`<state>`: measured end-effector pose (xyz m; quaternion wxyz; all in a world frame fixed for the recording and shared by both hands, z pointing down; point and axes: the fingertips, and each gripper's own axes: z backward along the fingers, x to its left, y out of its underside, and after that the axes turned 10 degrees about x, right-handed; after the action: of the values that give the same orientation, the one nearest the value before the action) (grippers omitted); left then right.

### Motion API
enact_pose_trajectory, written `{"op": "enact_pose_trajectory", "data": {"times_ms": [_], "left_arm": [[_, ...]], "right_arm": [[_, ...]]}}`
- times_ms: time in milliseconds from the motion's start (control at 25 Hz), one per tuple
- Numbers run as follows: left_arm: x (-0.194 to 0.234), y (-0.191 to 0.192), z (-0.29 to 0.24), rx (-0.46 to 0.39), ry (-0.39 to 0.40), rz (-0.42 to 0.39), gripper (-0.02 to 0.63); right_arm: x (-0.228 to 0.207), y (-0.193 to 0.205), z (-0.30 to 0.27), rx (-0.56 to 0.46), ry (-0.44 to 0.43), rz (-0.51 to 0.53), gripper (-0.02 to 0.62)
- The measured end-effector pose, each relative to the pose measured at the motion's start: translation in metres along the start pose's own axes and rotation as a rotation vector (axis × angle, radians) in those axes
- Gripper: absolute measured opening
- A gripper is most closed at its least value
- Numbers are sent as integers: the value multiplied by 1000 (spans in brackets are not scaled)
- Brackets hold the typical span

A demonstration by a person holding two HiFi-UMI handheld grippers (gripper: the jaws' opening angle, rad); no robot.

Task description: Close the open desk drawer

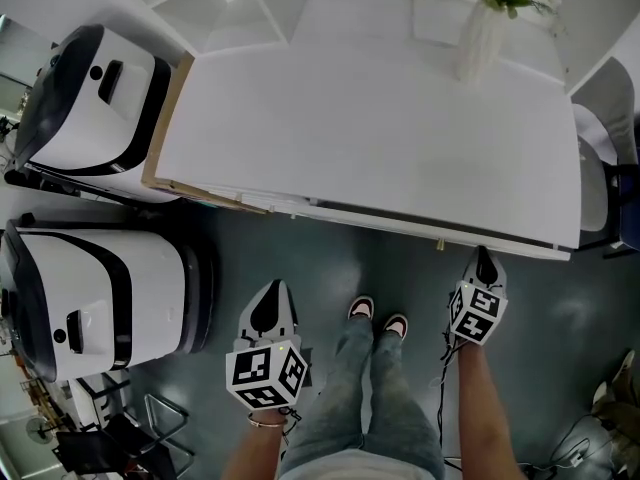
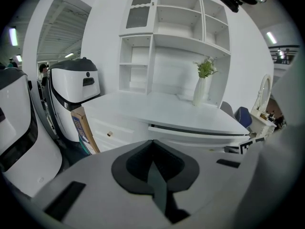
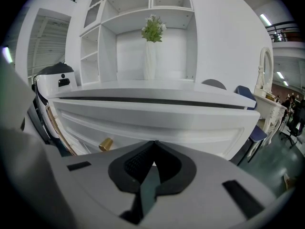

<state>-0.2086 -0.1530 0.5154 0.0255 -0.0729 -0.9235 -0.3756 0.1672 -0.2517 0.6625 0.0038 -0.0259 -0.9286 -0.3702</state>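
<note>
The white desk [image 1: 370,128] has its wide drawer [image 1: 430,230] pulled out a little along the front edge. The drawer front [image 3: 157,123] fills the right gripper view, with a brass knob [image 3: 105,144] at lower left. My right gripper [image 1: 486,260] is shut, its tip right at the drawer front near the drawer's right end. My left gripper [image 1: 272,303] is shut and empty, held back from the desk over the floor. In the left gripper view the drawer [image 2: 200,133] juts out under the desktop.
Two large white and black machines [image 1: 85,98] [image 1: 95,298] stand left of the desk, with a cardboard sheet [image 1: 165,118] against its side. A white vase with a plant [image 1: 485,28] sits at the back of the desk. A chair [image 1: 610,178] stands right. My feet [image 1: 378,316] are on the grey floor.
</note>
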Motion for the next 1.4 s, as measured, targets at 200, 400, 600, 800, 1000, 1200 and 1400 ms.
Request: {"op": "enact_pose_trajectory", "data": {"times_ms": [200,400,600,800,1000,1200,1400], "left_arm": [[2,0,1,-3,-7,8,18],[5,-1,2,-4,-17,15,18],[5,-4,4,-9,-20,16,18],[8,-6,6,-15,-26,18,18],[10,-7,8,-15,-30,18,18],[11,-8,10,-19,-23,13,18],[12,-10,13,-27,-16,6,18]], "right_arm": [[-1,-4,-5,4,-11,22,8],[-1,-8,-10,4,-12,12,8],[-2,-11,-13,2,-7,1,8],[-1,-13,-15,6,-6,16,8],[-1,-14,-16,9,-2,17,8],[-1,-13,-14,18,7,16,8],[-2,-12,-15,30,20,17,8]]}}
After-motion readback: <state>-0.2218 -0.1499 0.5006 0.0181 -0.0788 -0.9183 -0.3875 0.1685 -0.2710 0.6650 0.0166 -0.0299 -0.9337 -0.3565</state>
